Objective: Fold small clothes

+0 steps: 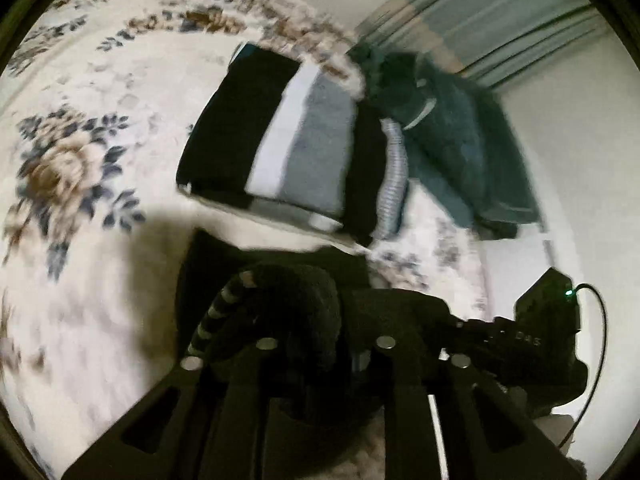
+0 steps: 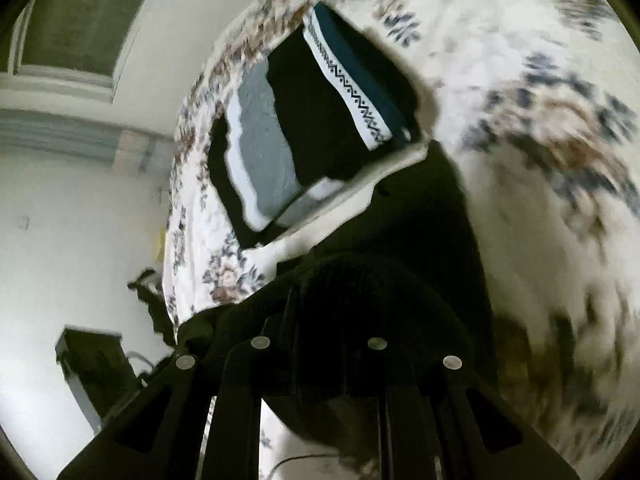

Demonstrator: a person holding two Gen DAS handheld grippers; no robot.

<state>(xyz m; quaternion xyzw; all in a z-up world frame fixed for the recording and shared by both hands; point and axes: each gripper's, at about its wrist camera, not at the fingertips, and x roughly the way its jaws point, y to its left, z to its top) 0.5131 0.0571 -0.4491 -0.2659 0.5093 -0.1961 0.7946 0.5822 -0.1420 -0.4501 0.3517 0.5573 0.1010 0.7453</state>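
1. A folded stack (image 1: 276, 140) of small clothes lies done on the flowered bed cover (image 1: 100, 92).
2. Beside the stack, a dark green heap (image 1: 448, 136) looks unfolded.
3. Left tongs (image 1: 320, 320) and right tongs (image 2: 340, 300) both clamp a black garment (image 2: 400, 232), carried near the stack.

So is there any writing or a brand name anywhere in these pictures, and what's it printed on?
"DAS": pale letters on the black body of the other gripper's device, at the right of the left wrist view; blurred, and there may be more letters that cannot be read.
White band on the folded dark clothes: a zigzag pattern only, no letters.
Nothing else in either view carries readable text.
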